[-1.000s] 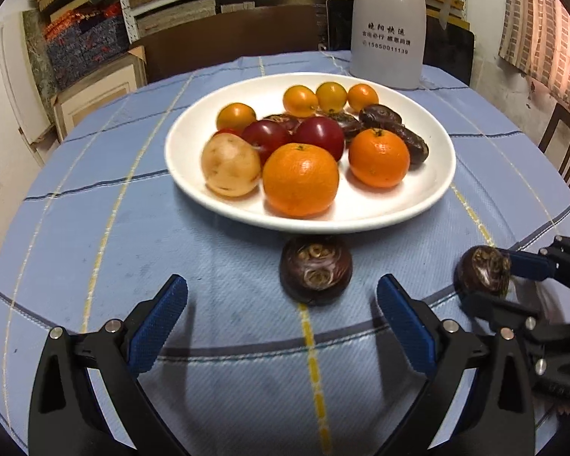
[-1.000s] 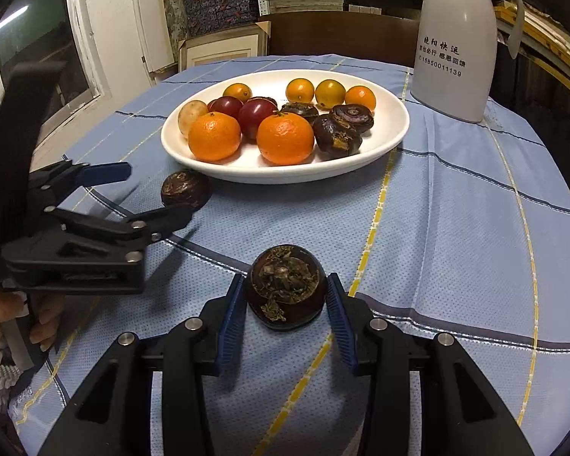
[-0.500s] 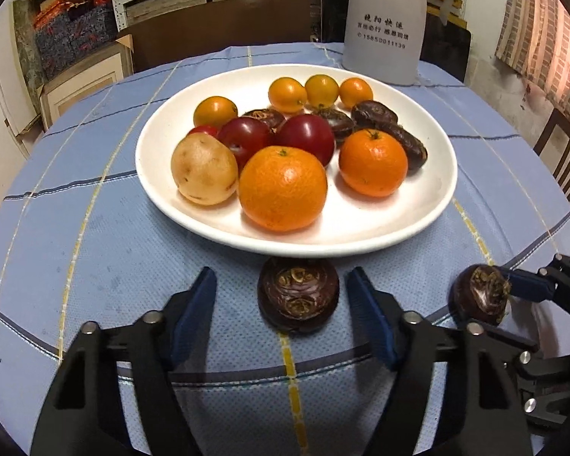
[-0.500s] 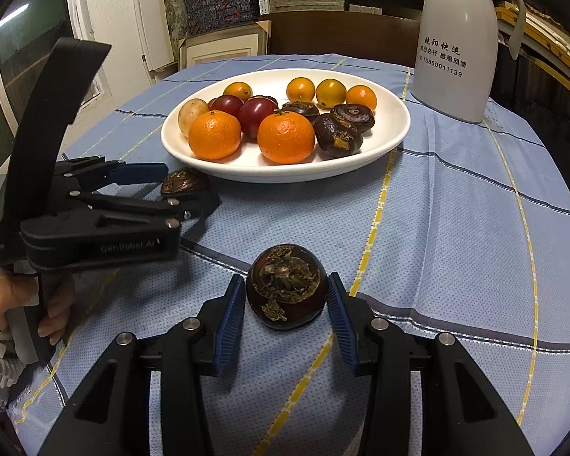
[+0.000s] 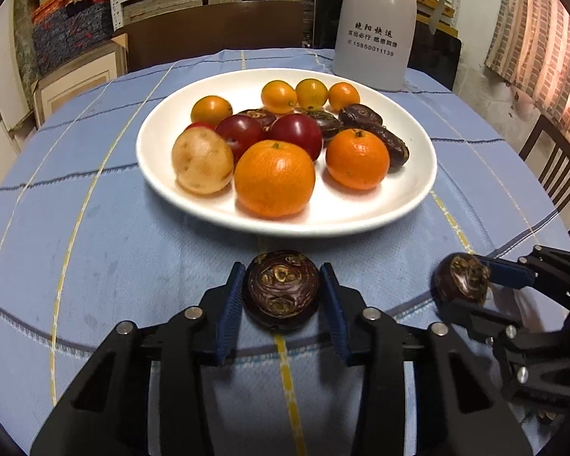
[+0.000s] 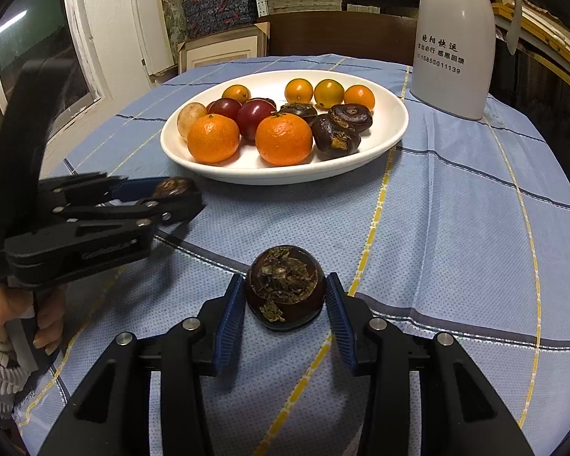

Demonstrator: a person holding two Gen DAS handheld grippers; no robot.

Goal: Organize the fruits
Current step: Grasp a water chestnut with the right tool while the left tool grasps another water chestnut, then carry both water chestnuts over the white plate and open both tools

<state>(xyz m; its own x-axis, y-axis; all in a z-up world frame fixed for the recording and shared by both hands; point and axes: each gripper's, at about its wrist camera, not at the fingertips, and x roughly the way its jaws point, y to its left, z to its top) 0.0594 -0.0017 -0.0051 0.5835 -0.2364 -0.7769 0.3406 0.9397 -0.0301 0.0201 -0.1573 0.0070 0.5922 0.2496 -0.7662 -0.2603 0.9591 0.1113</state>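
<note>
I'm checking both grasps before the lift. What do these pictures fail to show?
- Left wrist view: underside of the left water chestnut, hidden by its own bulk.
- Right wrist view: left gripper pad contact, hidden by its near finger.
- Both views: jug top, cut off.

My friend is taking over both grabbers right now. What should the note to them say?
Left gripper: jaws have just been closing, now around a dark water chestnut on the tablecloth, near the plate's front rim.
Right gripper: shut on a second water chestnut, also on the cloth.
White plate: already holds oranges, red fruits, small yellow ones and more chestnuts.
Left to do: lift both chestnuts onto the plate.
</note>
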